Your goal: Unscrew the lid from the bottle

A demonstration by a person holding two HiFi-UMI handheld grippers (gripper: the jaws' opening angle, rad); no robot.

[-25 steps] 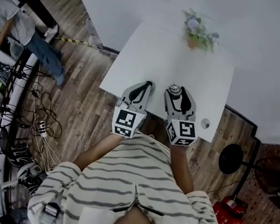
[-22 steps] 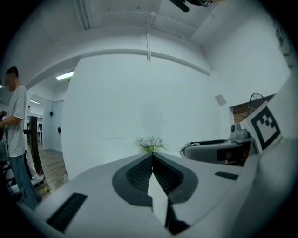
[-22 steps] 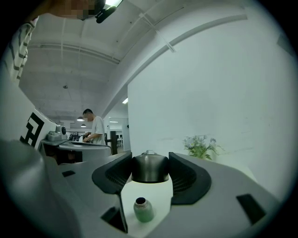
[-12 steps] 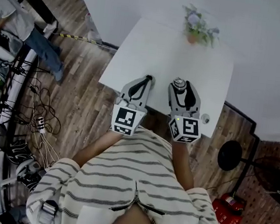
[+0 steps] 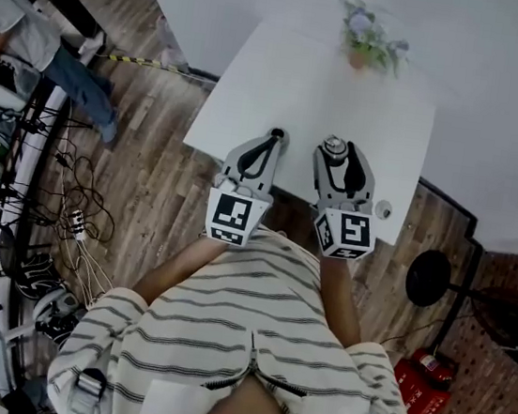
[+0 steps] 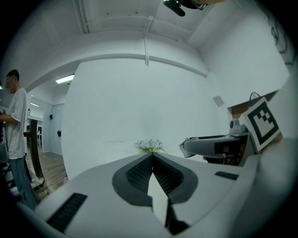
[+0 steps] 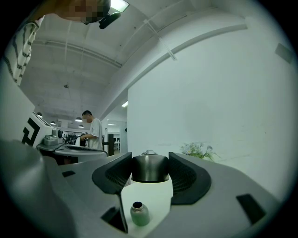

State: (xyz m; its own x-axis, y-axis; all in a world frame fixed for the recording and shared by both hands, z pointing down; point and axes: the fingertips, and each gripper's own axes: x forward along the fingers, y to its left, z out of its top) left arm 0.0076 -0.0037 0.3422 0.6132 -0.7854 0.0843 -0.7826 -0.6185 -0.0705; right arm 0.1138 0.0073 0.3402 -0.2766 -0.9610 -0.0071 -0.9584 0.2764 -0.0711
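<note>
Since the right gripper [image 7: 149, 160] clamps the dark domed metal lid [image 7: 150, 169] clear above the small green open-mouthed bottle [image 7: 139, 213] — unheld on the white table [image 7: 150, 195], left gripper [image 6: 152, 159] closed on nothing — any slackened squeeze would likely drop it, toppling that bottle.

Lid [image 7: 150, 170] sides behind right gripper [image 7: 149, 159] jaws

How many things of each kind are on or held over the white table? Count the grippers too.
grippers: 2 (left gripper, right gripper)
lid: 1, held in the right gripper's fingers
bottle: 1, open
flower pot: 1
total: 5
</note>
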